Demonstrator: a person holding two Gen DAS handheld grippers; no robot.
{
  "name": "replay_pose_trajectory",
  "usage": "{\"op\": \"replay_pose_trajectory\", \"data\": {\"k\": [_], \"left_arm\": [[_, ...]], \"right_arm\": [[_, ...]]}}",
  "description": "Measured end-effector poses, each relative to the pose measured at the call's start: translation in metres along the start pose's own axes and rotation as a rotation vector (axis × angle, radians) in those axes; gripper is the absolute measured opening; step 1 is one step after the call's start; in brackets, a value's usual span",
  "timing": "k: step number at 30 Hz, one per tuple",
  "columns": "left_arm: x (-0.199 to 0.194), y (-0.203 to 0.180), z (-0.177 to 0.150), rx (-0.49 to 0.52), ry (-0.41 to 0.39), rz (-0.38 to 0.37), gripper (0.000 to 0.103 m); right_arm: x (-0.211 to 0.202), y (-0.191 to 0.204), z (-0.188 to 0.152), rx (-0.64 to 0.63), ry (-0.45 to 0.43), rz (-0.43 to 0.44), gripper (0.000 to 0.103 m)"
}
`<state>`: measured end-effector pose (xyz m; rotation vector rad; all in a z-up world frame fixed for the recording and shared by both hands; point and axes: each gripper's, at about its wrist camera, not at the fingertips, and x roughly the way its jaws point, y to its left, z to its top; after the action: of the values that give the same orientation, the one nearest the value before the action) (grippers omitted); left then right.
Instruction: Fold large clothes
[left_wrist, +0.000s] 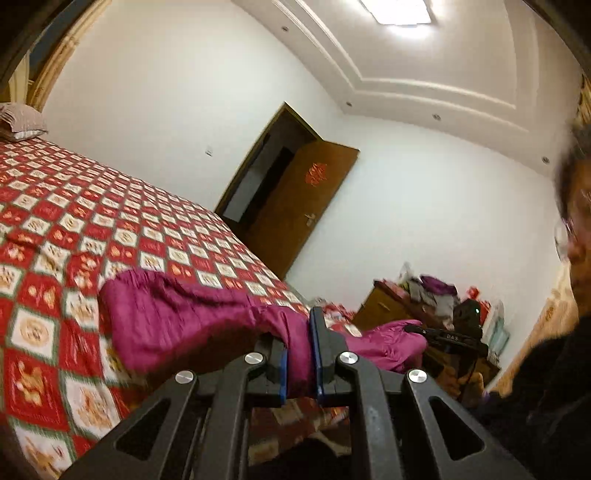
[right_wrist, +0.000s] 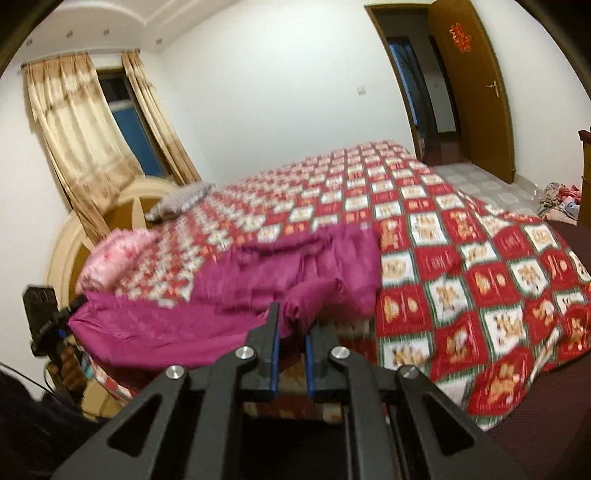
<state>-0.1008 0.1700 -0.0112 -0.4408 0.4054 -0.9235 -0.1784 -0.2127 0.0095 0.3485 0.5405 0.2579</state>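
Observation:
A large magenta padded garment (left_wrist: 177, 317) lies across the near part of a bed with a red and white checked cover (left_wrist: 92, 221). My left gripper (left_wrist: 300, 354) is shut on a bunched edge of the garment and holds it lifted off the bed. In the right wrist view the garment (right_wrist: 258, 288) stretches leftward over the bed cover (right_wrist: 461, 280). My right gripper (right_wrist: 292, 332) has a fold of the garment between its fingers at the tips. The other gripper (right_wrist: 48, 317) shows at the far left, holding the garment's other end.
A grey pillow (right_wrist: 181, 201) and a pink pillow (right_wrist: 118, 254) lie by the headboard (right_wrist: 122, 206). An open brown door (right_wrist: 476, 85) stands past the bed. A wooden dresser (left_wrist: 391, 306) piled with clutter stands at the right. The person (left_wrist: 554, 332) stands close.

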Motion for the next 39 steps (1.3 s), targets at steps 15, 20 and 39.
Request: {"op": "replay_pose_trajectory", "data": {"k": [15,20,39], "left_arm": [[0.196,0.182,0.074,-0.255,0.195,0.487,0.010],[0.241,0.233,0.052,-0.327,0.312,0.609,0.010],[0.205,0.290,0.060,-0.720,0.203,0.413,0.040]], "right_arm": [[0.225,-0.033,0.119,-0.036,0.080,-0.082,0.013],[0.308,-0.070,0.107,0.048,0.172,-0.160,0.013],[0.352,-0.123,0.079,0.248,0.213,-0.179,0.071]]}}
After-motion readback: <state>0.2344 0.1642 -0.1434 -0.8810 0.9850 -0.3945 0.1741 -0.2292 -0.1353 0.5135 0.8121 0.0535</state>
